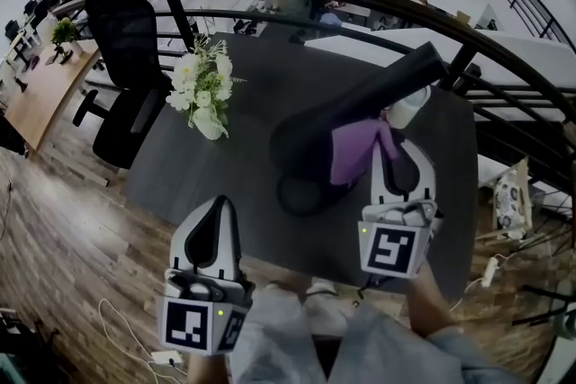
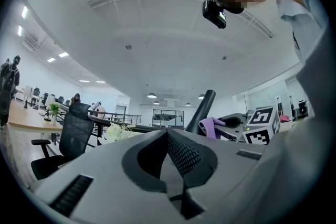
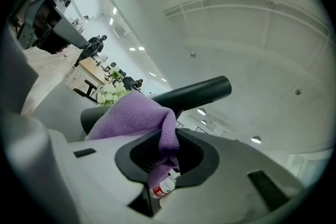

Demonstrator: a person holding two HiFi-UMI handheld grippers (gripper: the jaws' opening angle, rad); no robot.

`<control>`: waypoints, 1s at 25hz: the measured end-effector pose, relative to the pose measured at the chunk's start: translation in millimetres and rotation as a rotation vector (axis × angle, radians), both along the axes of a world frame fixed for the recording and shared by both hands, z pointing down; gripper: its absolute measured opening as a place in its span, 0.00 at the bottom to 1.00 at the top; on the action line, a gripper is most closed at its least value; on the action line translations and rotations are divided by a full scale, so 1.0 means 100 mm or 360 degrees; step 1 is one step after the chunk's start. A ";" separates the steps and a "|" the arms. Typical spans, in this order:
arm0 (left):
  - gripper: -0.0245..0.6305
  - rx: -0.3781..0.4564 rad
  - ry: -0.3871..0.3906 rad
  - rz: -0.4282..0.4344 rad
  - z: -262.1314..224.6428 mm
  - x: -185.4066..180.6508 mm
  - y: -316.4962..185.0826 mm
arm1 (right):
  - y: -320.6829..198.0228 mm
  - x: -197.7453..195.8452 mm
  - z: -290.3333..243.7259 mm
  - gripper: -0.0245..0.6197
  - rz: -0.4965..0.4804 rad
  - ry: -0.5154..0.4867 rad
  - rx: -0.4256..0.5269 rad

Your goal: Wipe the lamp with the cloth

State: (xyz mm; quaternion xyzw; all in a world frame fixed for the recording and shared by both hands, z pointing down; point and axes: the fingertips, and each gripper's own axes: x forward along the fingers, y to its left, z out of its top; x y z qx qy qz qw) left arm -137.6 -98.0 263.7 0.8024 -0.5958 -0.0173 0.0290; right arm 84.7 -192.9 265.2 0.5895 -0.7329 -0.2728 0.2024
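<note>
The right gripper (image 1: pixel 391 127) was clamped on a soft purple cloth (image 1: pixel 353 153), pressing it against the slanted stem of a matte black tubular lamp (image 1: pixel 360 99). The lamp's round base sat near the near edge of the dark grey table (image 1: pixel 225 171). White flowers in a white vase (image 1: pixel 203 90) stood toward the table's left edge. The left gripper (image 1: pixel 217 209) hung off the near left corner, jaws together and empty.

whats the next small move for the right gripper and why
Probably slide the right gripper along the lamp toward its raised end: its jaws are shut on the purple cloth, which seems to lie against the lamp's lower part, near the base.
</note>
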 end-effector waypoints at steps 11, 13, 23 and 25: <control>0.05 -0.0020 -0.0005 -0.0033 0.06 0.09 -0.04 | -0.09 0.13 0.69 0.13 -0.0013 -0.0017 -0.0228; 0.05 -0.0036 -0.0017 -0.0039 0.09 0.10 -0.04 | -0.09 0.16 0.83 0.13 -0.0011 -0.0012 -0.0276; 0.05 -0.0087 -0.0032 -0.0086 0.21 0.08 -0.07 | -0.06 0.03 1.45 0.13 -0.0085 0.0060 -0.0465; 0.05 -0.0088 -0.0032 -0.0093 0.21 0.08 -0.06 | -0.03 -0.03 1.54 0.13 -0.0105 0.0074 -0.0494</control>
